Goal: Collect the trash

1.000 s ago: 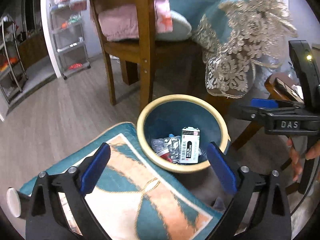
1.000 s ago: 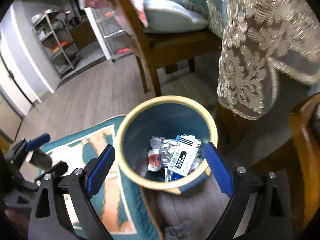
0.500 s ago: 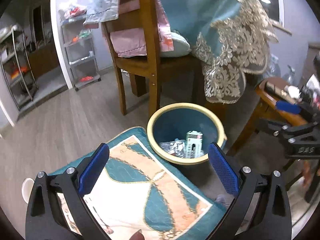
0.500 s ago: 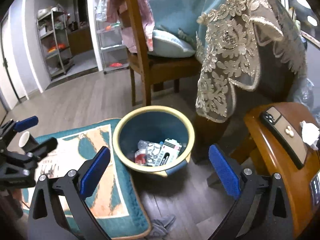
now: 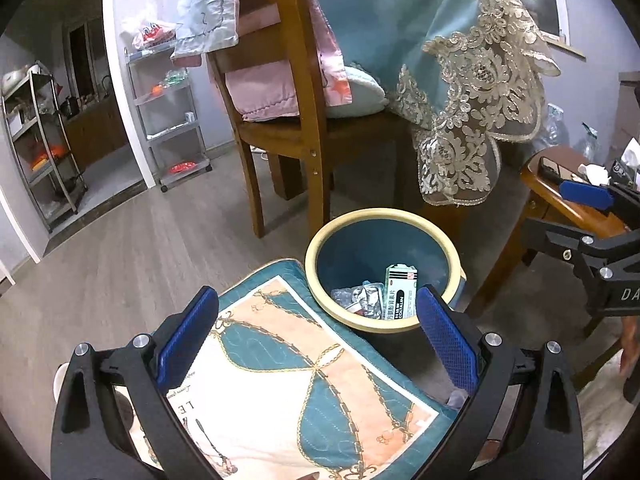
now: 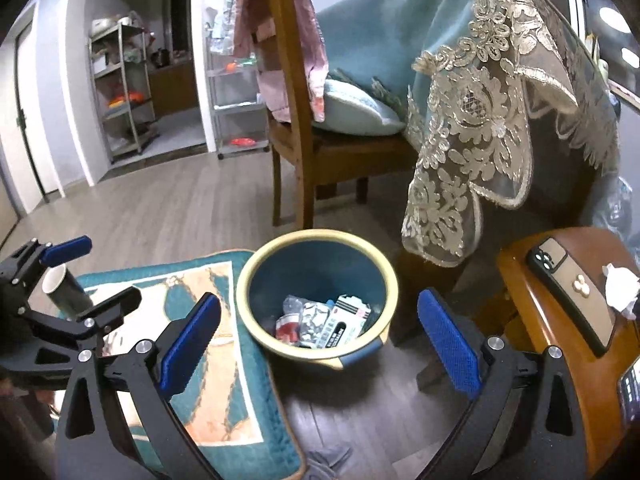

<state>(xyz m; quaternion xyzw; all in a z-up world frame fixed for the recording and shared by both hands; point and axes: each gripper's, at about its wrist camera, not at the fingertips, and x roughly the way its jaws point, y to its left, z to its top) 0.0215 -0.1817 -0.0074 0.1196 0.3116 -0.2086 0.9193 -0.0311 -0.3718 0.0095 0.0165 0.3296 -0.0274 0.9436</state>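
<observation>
A blue bin with a cream rim (image 5: 316,252) (image 6: 248,276) stands on the floor against a patterned cushion. Inside lie a white medicine box (image 5: 400,298) (image 6: 346,320) and crumpled foil wrappers (image 5: 360,300) (image 6: 312,316). My left gripper (image 5: 316,340) (image 6: 100,272) hovers open over the cushion, short of the bin, with nothing between its pads. My right gripper (image 6: 320,344) (image 5: 548,212) is open and empty too, above the bin's near side. A dark paper cup (image 6: 66,290) (image 5: 60,380) sits on the cushion beside the left gripper. A crumpled tissue (image 6: 618,288) (image 5: 592,172) lies on a wooden stool.
The teal and peach cushion (image 5: 304,380) (image 6: 168,312) fills the near left. The wooden stool (image 6: 532,304) at the right also carries a phone (image 6: 572,292). Behind the bin stand a wooden chair (image 5: 304,120) and a table under a lace-trimmed cloth (image 5: 460,100). Metal racks line the far wall.
Both grippers have drawn back and risen from the bin, which now looks smaller and farther off. The stool with the phone and tissue has come into the right wrist view.
</observation>
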